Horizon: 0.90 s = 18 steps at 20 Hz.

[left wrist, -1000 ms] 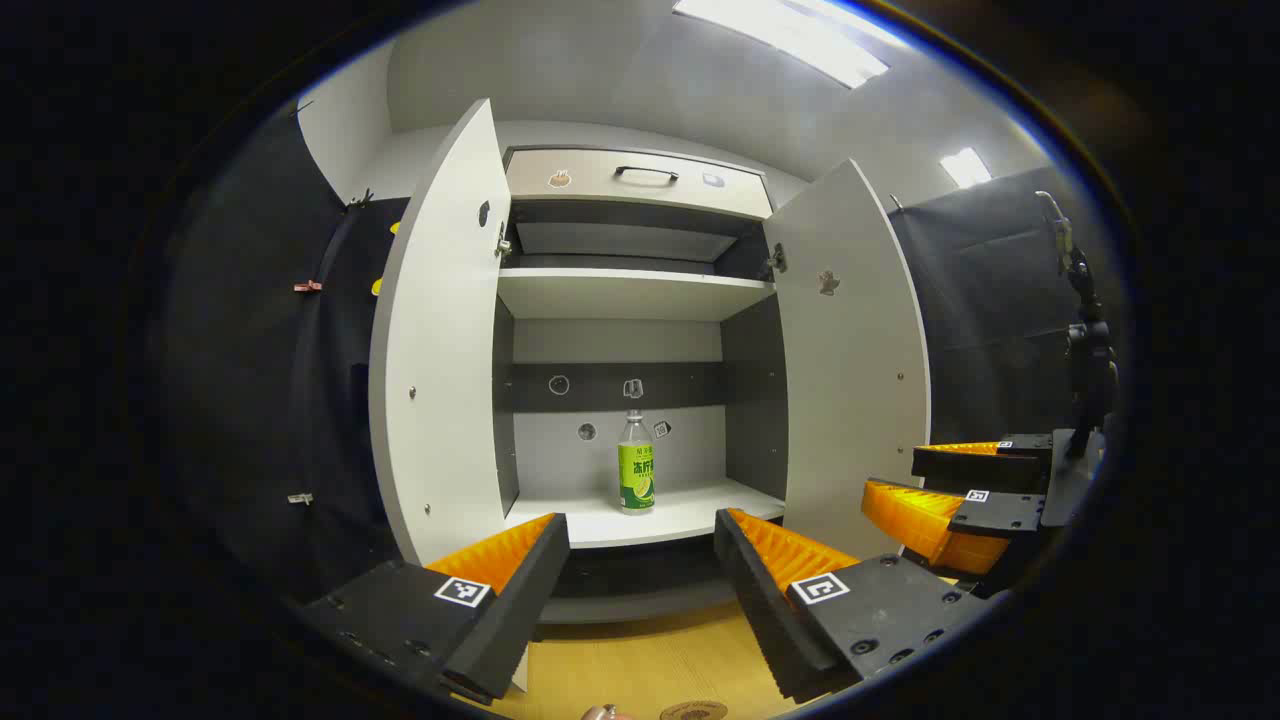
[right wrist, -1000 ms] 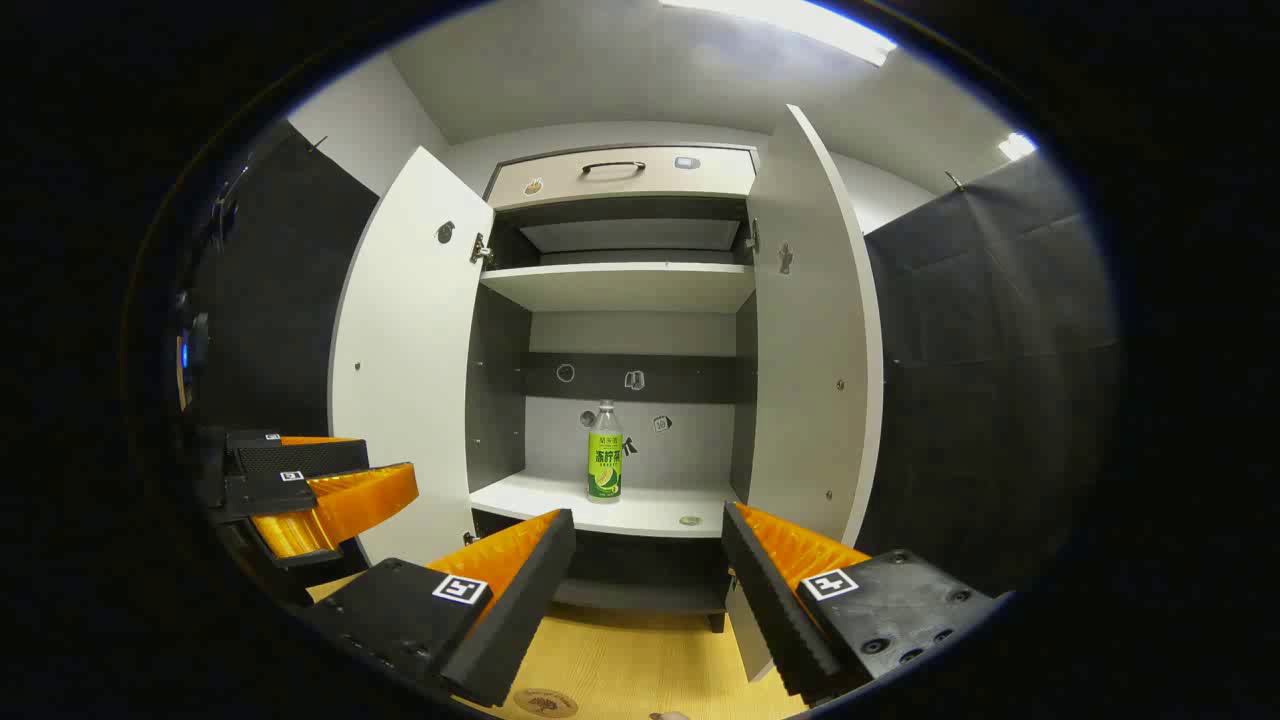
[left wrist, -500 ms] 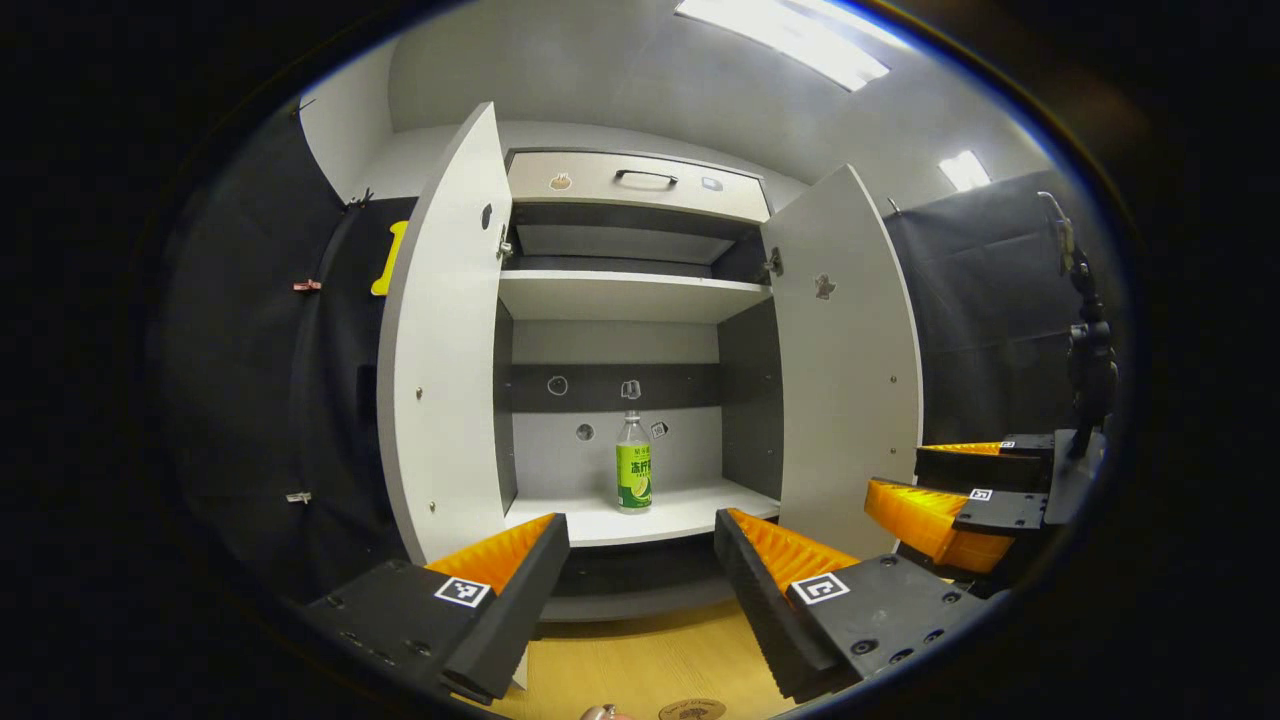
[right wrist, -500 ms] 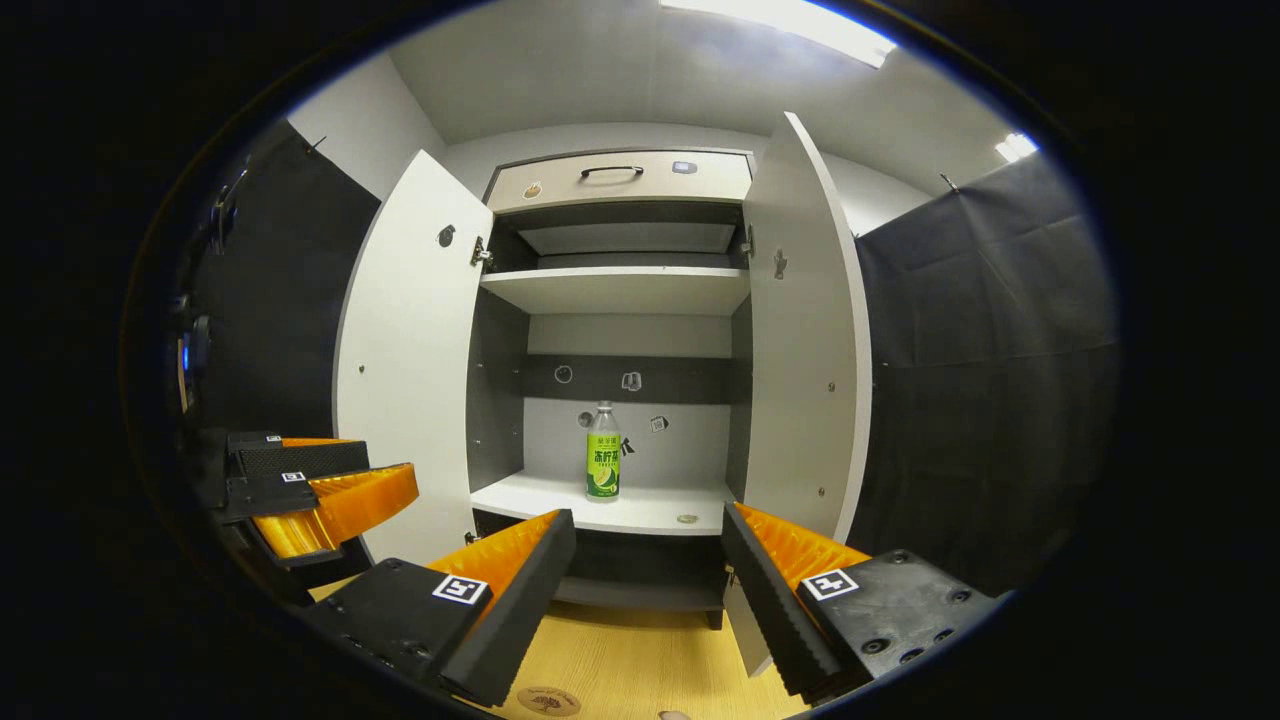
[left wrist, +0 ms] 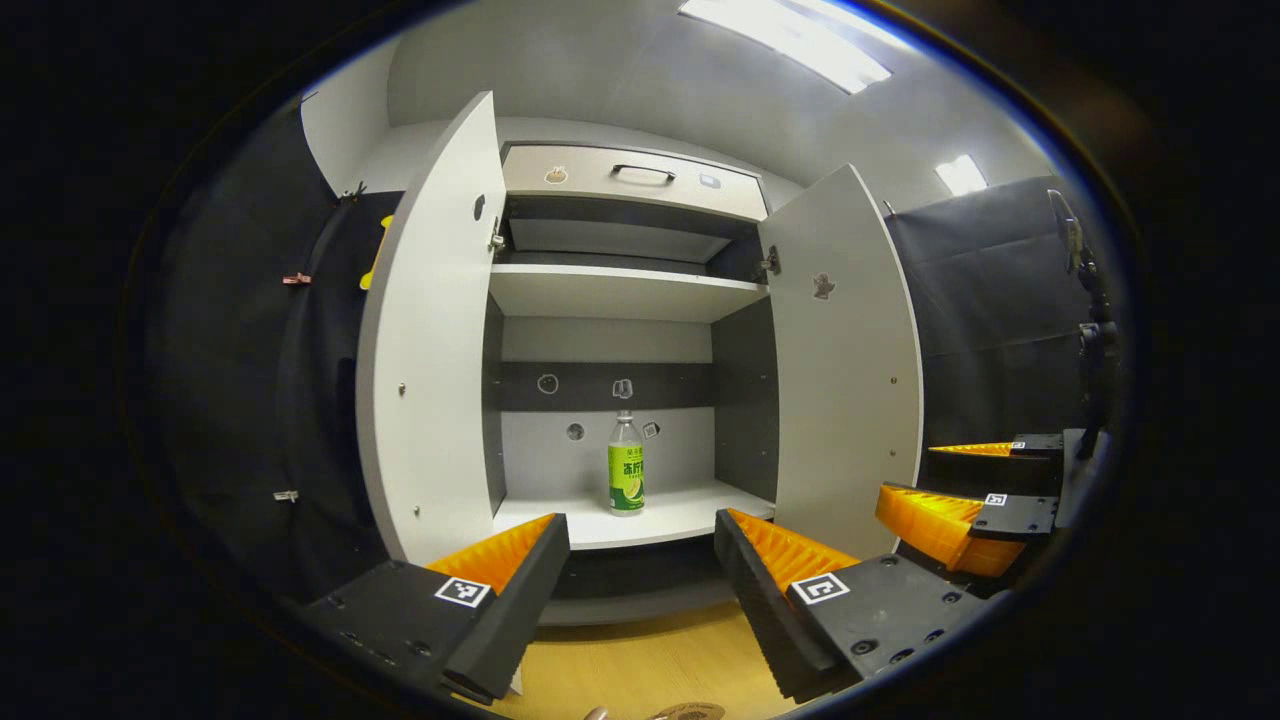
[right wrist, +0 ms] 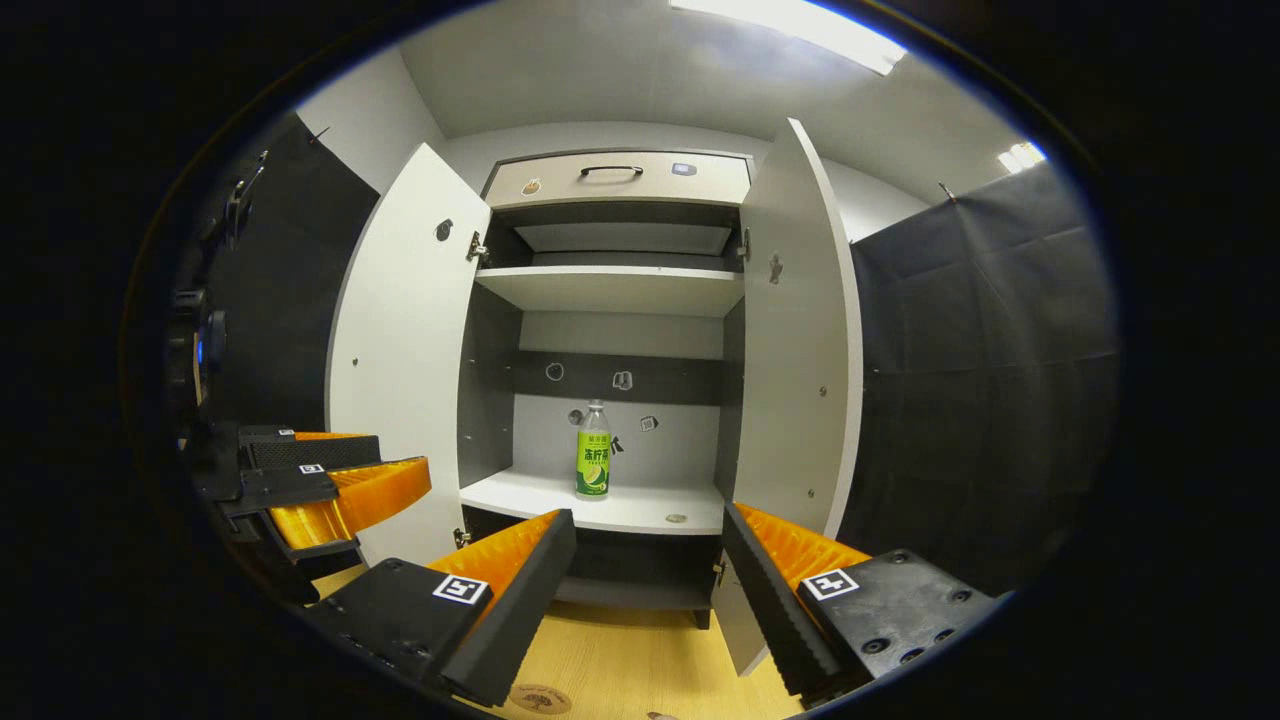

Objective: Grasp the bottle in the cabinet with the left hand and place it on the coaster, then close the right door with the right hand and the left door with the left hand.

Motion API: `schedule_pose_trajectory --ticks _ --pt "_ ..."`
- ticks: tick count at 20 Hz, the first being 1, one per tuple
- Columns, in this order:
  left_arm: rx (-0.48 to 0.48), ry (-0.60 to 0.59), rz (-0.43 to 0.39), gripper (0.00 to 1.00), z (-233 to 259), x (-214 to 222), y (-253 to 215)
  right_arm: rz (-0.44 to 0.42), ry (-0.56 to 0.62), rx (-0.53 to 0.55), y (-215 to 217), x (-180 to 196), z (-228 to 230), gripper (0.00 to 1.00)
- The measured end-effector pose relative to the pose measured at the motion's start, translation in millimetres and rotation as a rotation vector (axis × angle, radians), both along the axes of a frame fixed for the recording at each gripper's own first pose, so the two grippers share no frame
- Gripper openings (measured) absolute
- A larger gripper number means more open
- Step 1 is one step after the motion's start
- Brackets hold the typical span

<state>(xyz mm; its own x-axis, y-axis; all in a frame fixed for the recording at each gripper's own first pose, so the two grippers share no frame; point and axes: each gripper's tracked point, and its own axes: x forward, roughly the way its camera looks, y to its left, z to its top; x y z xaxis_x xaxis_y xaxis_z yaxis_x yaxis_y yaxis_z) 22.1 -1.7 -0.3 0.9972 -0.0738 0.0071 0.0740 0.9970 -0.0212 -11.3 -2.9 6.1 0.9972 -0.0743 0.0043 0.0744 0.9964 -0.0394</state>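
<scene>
A clear bottle point(left wrist: 626, 465) point(right wrist: 593, 451) with a green label stands upright on the lower shelf point(left wrist: 640, 515) of an open cabinet. Both doors stand wide: the left door point(left wrist: 425, 340) point(right wrist: 400, 330) and the right door point(left wrist: 848, 350) point(right wrist: 795, 320). My left gripper point(left wrist: 640, 560) is open, well short of the shelf, the bottle straight ahead between its fingers. My right gripper point(right wrist: 645, 560) is open too, nothing in it, and appears as the right gripper point(left wrist: 960, 490) in the left gripper view. A round coaster point(right wrist: 540, 697) point(left wrist: 690, 711) lies on the wooden table below.
A drawer point(left wrist: 632, 180) with a dark handle tops the cabinet, above a bare upper shelf point(left wrist: 625, 295). A small round object point(right wrist: 676, 519) lies on the lower shelf to the right of the bottle. Black cloth walls flank the cabinet. The wooden tabletop point(right wrist: 630, 660) lies beneath both grippers.
Both views have shifted slightly, so the cabinet sits a little further left; the bottle stays put on the shelf. Both grippers remain open.
</scene>
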Motion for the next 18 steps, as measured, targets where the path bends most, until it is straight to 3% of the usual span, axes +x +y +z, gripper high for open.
schedule_pose_trajectory --ticks 6,10,14,18 --pt "-0.086 0.014 -0.022 0.93 -12 94 -6 -0.012 -0.001 -0.068 -13 12 -1 0.98" --pt "-0.082 -0.011 0.052 0.94 -19 184 4 0.081 0.003 -0.115 -14 46 -9 0.98" --pt "-0.017 -0.014 0.073 0.94 -29 262 -1 0.185 0.031 -0.085 -8 79 -25 0.98" --pt "-0.020 0.005 0.070 0.94 -43 319 -4 0.254 0.050 -0.024 1 104 -36 0.98"
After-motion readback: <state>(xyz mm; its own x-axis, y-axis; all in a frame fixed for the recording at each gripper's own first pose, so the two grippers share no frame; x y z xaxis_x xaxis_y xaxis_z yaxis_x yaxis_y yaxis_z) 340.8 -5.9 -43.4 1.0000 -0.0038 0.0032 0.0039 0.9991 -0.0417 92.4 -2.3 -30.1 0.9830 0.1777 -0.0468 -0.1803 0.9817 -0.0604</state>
